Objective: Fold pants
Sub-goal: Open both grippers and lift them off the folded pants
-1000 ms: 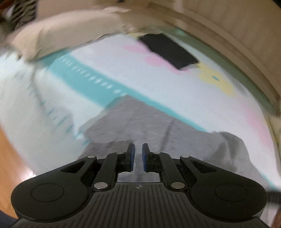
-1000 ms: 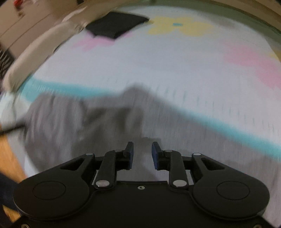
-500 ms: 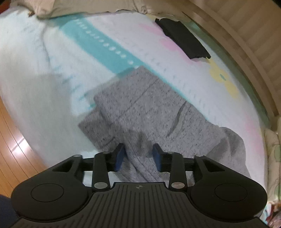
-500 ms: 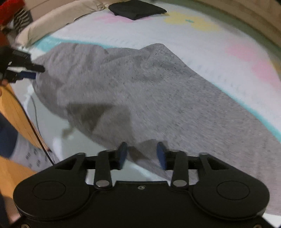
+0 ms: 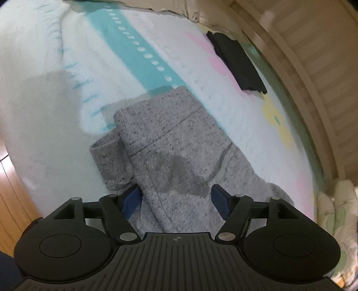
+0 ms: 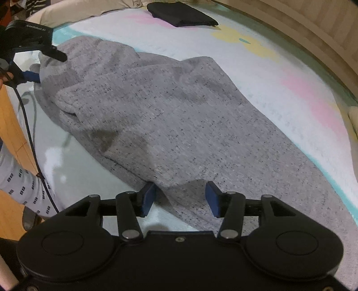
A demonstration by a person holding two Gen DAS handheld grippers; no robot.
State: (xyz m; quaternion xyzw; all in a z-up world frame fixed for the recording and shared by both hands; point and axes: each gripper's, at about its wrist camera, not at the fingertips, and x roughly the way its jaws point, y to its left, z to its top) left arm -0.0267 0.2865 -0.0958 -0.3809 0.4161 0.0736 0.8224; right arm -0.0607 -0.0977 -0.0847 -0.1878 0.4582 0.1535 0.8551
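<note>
— On the bed: what is entered for the pants?

— Item one, grey speckled pants (image 6: 170,116), lying across my pastel bedspread (image 6: 290,73), one layer doubled over another. Waistband end (image 5: 156,112) sits on the teal stripe (image 5: 134,51).

— And your left gripper (image 5: 175,199)?

— Item two. I hold it low over the waistband end, pointing along the cloth. Blue pads (image 5: 132,199) spread wide, fabric lying between them, nothing pinched.

— The right gripper (image 6: 180,197)?

— Item three. Held low at the near fold edge, jaws likewise wide apart, cloth under the gap, not clamped.

— What does one camera list that the other lacks?

— The right wrist view shows my left gripper from outside at the far waistband corner, with its black cable (image 6: 29,125) and my patterned sleeve (image 6: 22,188). The left wrist view alone shows a pocket slit (image 5: 220,164) and a printed pillow (image 5: 335,212). Both list folded black clothing (image 6: 181,14) well apart near the headboard (image 5: 313,67).
</note>
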